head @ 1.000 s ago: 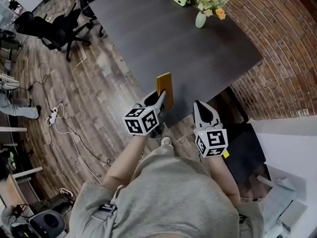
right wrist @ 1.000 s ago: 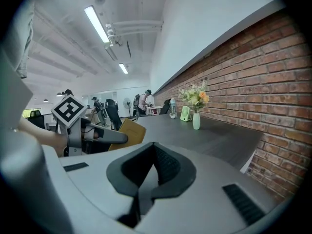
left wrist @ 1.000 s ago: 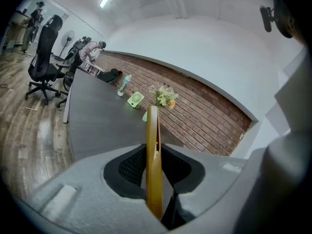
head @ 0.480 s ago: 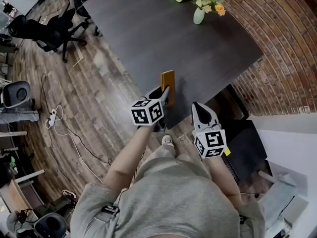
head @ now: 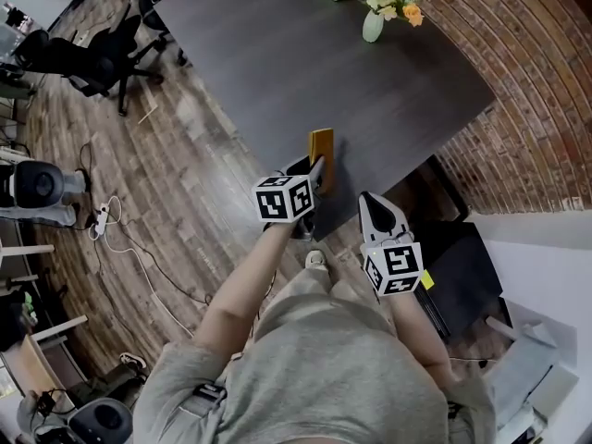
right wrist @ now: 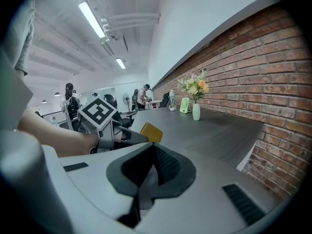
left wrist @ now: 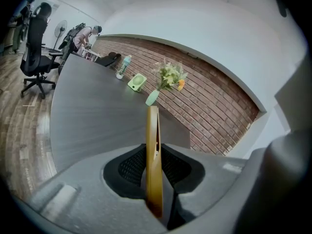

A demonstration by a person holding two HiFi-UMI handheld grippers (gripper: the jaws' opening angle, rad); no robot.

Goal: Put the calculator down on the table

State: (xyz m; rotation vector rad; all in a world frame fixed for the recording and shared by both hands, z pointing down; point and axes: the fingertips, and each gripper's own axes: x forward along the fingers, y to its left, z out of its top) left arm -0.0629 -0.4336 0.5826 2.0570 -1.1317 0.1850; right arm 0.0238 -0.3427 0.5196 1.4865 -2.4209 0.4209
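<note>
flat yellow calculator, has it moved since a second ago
Yes, the flat yellow calculator, in the left gripper, has shifted farther over the dark table, toward the pale green vase.

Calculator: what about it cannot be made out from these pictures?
- Keys and display: the left gripper view shows the calculator only edge-on; in the head view it is too small.
- Whether its lower edge touches the table: the left gripper hides it in the head view.
</note>
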